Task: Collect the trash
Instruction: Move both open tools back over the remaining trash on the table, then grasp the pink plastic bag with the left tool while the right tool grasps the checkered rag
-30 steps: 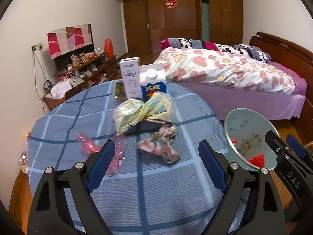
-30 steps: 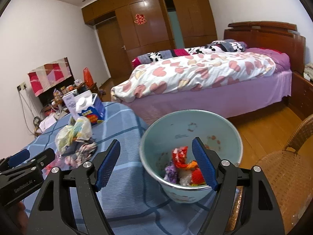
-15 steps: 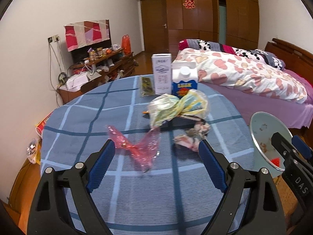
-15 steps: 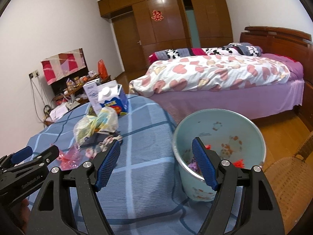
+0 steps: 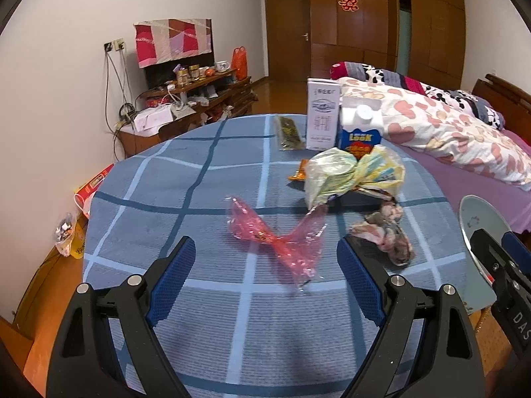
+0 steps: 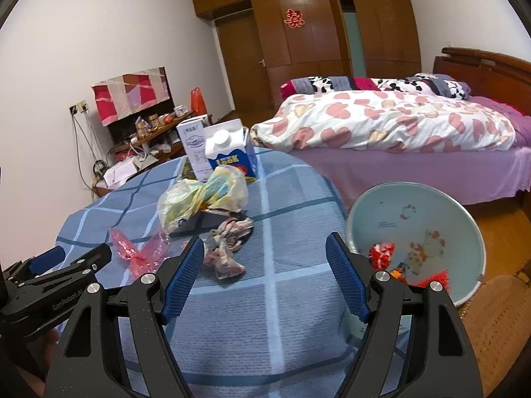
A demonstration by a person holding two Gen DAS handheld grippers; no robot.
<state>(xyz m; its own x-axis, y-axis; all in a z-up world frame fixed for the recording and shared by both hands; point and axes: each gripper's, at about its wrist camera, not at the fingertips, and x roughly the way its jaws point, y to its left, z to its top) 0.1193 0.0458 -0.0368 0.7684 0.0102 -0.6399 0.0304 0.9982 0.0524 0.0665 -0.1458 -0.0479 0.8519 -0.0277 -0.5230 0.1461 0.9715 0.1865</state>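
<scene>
My left tool [image 5: 265,267], wide open and empty, lines up on the pink wrapper [image 5: 282,235]; next, descend and close.

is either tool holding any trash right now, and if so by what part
Nothing is held. The left tool and right tool are both open and empty; the pink wrapper lies loose on the table.

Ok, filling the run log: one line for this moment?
left gripper: open, facing pink wrapper | right gripper: open, empty | bin: beside table, some trash inside
</scene>
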